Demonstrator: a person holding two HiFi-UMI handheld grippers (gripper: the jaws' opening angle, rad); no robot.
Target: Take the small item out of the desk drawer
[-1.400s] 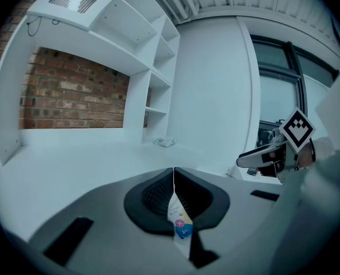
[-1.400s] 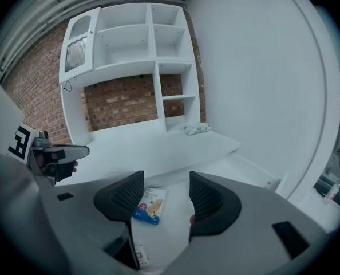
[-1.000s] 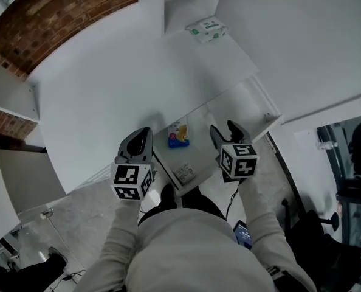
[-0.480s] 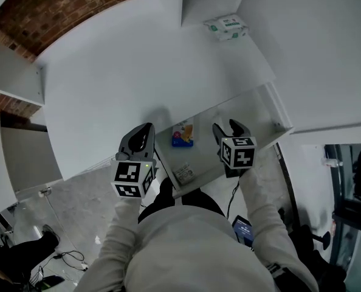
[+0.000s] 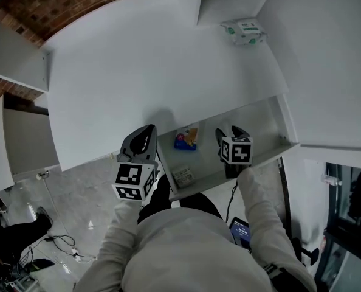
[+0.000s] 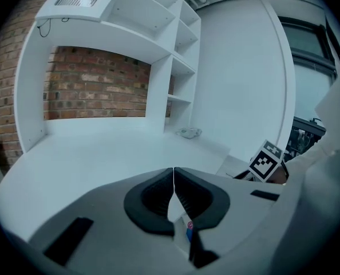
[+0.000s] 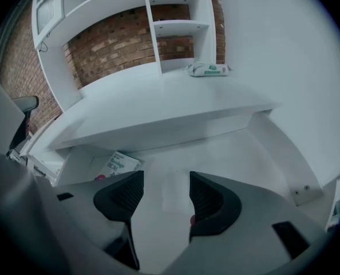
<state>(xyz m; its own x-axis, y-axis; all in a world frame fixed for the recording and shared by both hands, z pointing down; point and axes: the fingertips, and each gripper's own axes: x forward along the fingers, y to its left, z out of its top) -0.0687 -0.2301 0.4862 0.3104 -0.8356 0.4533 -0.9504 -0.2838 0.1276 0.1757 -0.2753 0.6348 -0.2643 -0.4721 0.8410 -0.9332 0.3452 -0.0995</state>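
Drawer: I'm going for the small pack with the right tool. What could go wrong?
1. The right tool is open over bare drawer floor; the colourful pack lies to its left, so closing here would likely grab nothing.
2. The pack sits close to the desk edge, which the tool may strike reaching in.
3. The shut left tool hangs beside the drawer's left side and could crowd the reach.

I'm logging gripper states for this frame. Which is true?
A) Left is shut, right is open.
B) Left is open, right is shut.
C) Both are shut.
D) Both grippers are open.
A: the left gripper has its fingers closed together on nothing, while the right gripper has its fingers apart above the drawer floor.
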